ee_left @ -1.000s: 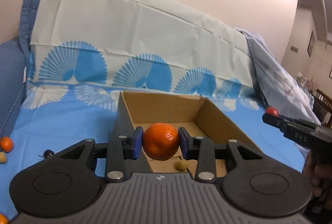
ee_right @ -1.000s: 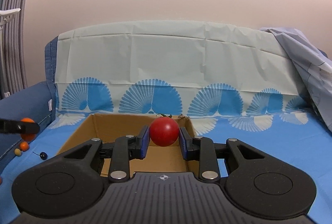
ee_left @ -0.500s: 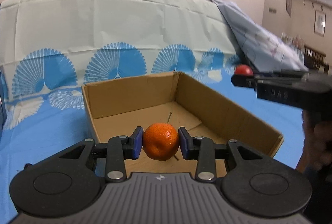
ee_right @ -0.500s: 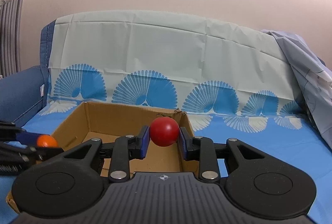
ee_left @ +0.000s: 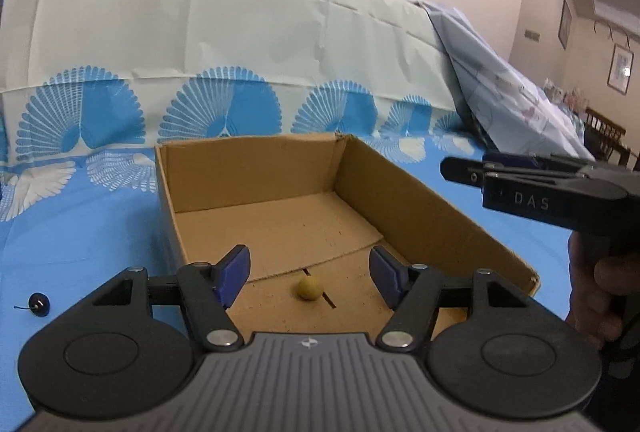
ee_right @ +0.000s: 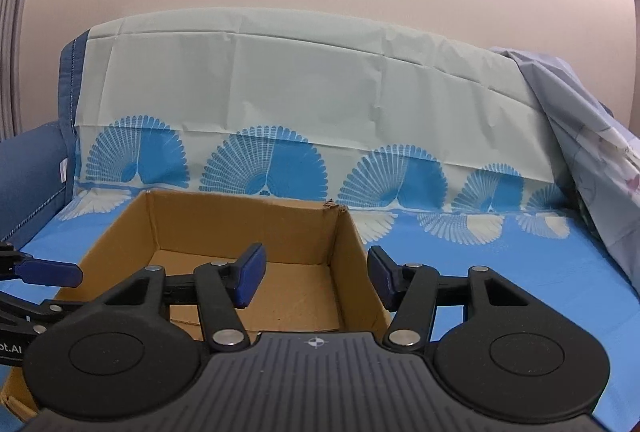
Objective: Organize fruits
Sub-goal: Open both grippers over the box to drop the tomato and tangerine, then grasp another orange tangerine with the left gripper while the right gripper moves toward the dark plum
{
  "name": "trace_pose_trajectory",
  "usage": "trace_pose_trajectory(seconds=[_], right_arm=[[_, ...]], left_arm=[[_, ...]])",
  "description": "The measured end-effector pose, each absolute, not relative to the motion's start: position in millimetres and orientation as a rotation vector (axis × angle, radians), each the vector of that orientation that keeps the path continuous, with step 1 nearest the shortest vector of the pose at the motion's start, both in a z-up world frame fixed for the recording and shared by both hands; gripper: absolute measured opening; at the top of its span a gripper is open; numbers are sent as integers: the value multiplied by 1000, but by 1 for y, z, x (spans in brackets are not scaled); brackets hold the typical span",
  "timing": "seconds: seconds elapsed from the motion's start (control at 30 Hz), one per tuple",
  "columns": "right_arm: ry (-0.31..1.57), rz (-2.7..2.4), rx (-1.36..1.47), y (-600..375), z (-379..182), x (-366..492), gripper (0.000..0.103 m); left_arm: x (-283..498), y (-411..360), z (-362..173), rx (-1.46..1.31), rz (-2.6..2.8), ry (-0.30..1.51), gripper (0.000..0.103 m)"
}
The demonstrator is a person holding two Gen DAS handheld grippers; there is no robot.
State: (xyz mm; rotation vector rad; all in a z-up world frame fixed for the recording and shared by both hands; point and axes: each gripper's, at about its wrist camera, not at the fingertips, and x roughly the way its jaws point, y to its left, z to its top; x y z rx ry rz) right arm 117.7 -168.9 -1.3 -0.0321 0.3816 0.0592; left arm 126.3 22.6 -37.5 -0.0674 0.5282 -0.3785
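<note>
Cardboard box [ee_left: 256, 220] sits on the blue-patterned sheet [ee_left: 80, 232]. 1 small yellowish fruit [ee_left: 308, 288] is seen on the box floor in the left wrist view only; the right wrist view is blocked there. Left hand-held gripper [ee_left: 310, 270]: jaws just opened, spread, nothing between. Right hand-held gripper [ee_right: 314, 280]: jaws likewise just opened, spread and empty over the box's right wall. Small black object [ee_left: 39, 303] is noted on the sheet, left view only.

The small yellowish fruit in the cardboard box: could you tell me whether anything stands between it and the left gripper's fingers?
Nothing visible does. The small yellowish fruit lies alone on the cardboard box floor, beyond the open left gripper, with bare cardboard between.
</note>
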Motion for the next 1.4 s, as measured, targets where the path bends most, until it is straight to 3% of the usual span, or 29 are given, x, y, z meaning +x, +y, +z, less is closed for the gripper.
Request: trace_pose_trajectory(seconds=[0.27, 0.37, 0.43, 0.57, 0.6, 0.73, 0.93, 1.23, 1.27, 1.33, 1.4], right_arm=[[383, 48, -42, -163, -2, 118, 58], [374, 58, -33, -161, -1, 116, 57], [365, 67, -15, -159, 1, 115, 57], [351, 92, 31, -152, 4, 111, 53], [348, 103, 45, -149, 5, 110, 48], [338, 160, 92, -136, 8, 106, 34], [330, 232, 105, -110, 10, 100, 33], [354, 310, 110, -73, 8, 97, 33], [356, 318, 106, -70, 8, 97, 33], [360, 331, 99, -65, 7, 97, 33], [365, 338, 97, -61, 6, 98, 33]], left_arm=[[115, 21, -35, -27, -347, 423, 62], [114, 24, -34, -27, -338, 439, 48], [115, 29, -32, -34, -336, 459, 29], [107, 43, -25, -59, -329, 471, 17], [104, 47, -22, -73, -331, 471, 15], [95, 71, -11, -147, -290, 476, 16], [70, 128, -14, -270, -137, 456, 16], [13, 205, -71, -456, 236, 492, 16], [12, 210, -71, -456, 279, 495, 18], [12, 223, -75, -488, 373, 516, 40], [17, 239, -84, -558, 468, 577, 51]])
